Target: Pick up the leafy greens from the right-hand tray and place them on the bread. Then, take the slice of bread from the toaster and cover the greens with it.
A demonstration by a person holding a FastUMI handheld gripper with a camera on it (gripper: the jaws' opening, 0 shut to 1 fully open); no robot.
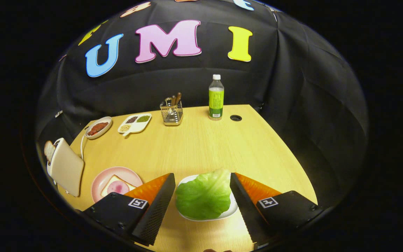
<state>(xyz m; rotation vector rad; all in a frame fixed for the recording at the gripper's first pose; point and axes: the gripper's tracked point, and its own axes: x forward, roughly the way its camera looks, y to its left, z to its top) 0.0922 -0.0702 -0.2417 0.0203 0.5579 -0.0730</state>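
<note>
The leafy greens (205, 196) lie on a white tray (231, 211), right between my two fingers. My gripper (202, 179) is open, its fingers standing on either side of the leaf without pressing on it. To the left of the left finger (156, 210), a pink plate (98, 180) holds a slice of bread (115, 185) with a pink spread on it. Further left stands a cream toaster (65, 167) with a slice of bread (49, 150) sticking out of its top.
On the far side of the wooden table (194, 147) are a green bottle (216, 98), a wire cutlery holder (171, 112), a divided white dish (135, 123) and a small bowl of red food (98, 127). A cable hole (235, 118) sits beside the bottle.
</note>
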